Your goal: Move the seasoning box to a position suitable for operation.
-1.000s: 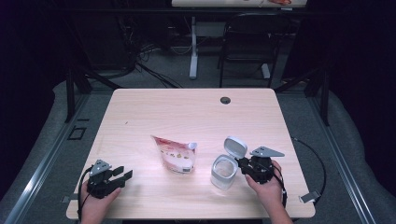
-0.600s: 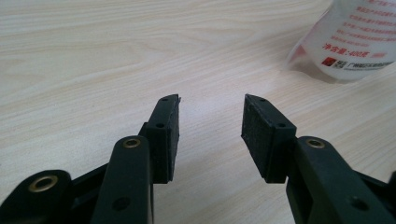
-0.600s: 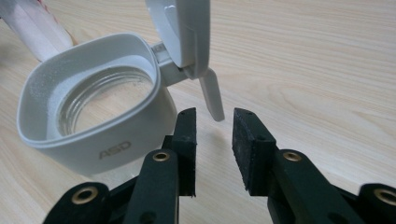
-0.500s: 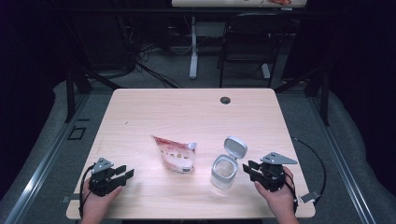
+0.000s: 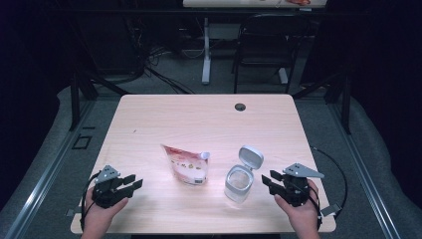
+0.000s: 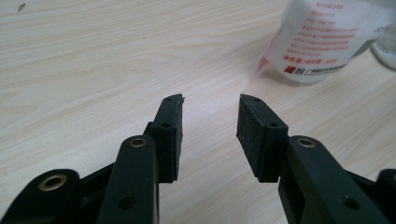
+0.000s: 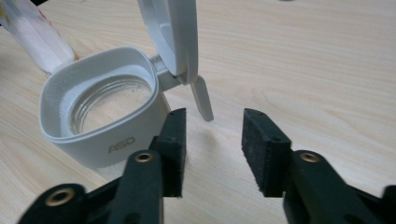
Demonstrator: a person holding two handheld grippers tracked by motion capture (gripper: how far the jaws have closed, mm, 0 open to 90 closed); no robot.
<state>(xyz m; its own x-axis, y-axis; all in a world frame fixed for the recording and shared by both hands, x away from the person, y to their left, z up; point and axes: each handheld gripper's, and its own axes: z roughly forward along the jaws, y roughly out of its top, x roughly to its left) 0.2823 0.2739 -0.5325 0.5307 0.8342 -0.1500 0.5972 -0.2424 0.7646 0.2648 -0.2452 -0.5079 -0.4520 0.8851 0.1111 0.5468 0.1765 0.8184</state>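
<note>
In the lower left of the high view, the left gripper (image 5: 133,182) rested low over the light wooden table (image 5: 199,119), held by the person's left hand (image 5: 99,211). Its jaws stood apart and had just been closing, with only bare wood between them. In the left gripper view, the left gripper (image 6: 209,119) showed the same gap, and its pads (image 6: 252,135) touched nothing. The pouch (image 6: 327,39) lay in the upper right of that frame, well apart from the jaws.

Near the middle of the high view lay the pouch (image 5: 186,164), a white refill bag with a red printed top, flat on the table. Just beside it, to the right, stood the jar (image 5: 238,183), a clear container with a white collar, upright. Its hinged lid (image 5: 251,158) stood open and tilted back.

In the lower right of the high view, the right gripper (image 5: 268,180) was held by the right hand (image 5: 298,211), near the jar but not touching it. Its jaws stood wide apart and had just been opening; nothing was between them. In the right gripper view, the right gripper (image 7: 212,130) pointed just beside the jar (image 7: 100,116), which filled the left part of the frame. The lid (image 7: 175,32) rose at the top centre, and its small tab hung down above the gap of the jaws. Some pale powder was seen at the bottom of the jar.
</note>
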